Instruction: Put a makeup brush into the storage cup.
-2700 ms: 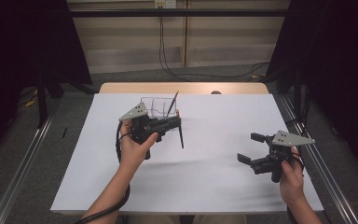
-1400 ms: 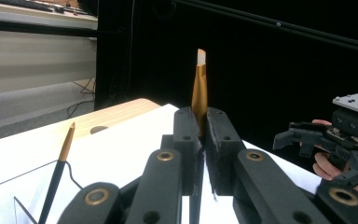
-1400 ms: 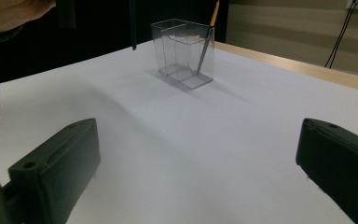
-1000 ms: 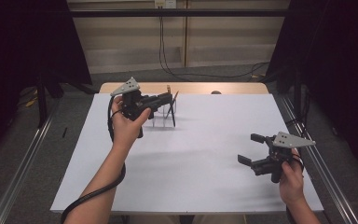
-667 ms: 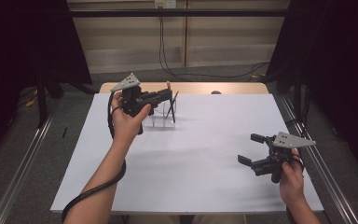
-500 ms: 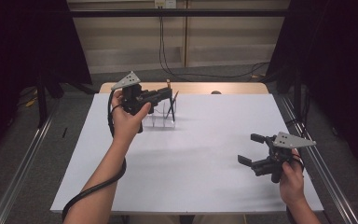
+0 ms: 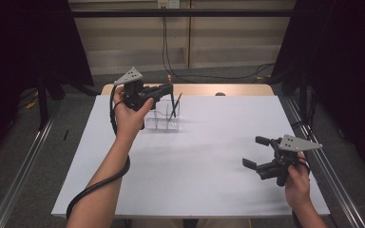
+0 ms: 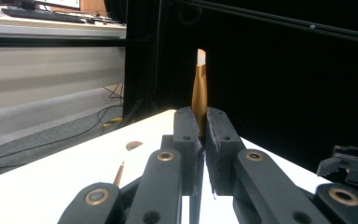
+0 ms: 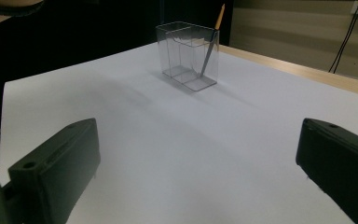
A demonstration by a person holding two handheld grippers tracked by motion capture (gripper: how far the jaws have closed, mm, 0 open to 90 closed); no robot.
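Two risks at the far-left holder

Gripping, in the left tongs (image 8: 203, 126), a slim gold-brown stick, pen or brush (image 8: 199, 88): jaws pinched tight on the shaft, stick upright, pale top end well above them. Holding it near the far left corner of the white table (image 7: 195, 180), over or just beside a clear rectangular plastic holder (image 7: 159, 121); cannot tell which from above. Resting the right tongs (image 7: 255, 152) near the right edge, jaws spread wide, nothing between them.

Likely to go wrong in two ways, as a judgement:
- Catching the lower end on the holder's rim or on a dividing wall, through coming down off-centre; light, see-through and unsteadied by the other hand, so liable to slide or tip.
- Knocking a second thin stick with a tan top (image 9: 209, 46), leaning aslant inside the holder, through lowering into the same compartment; likely to lever it out or jam both.

From view to view:
- Left gripper view: gives the pinch itself close up, and the upright set of the stick, too small to read from above.
- Right gripper view: gives the holder's inner walls and the lean of the second stick, from low and well apart.
- High view: gives both hands' places on the table and the wide gap between them.
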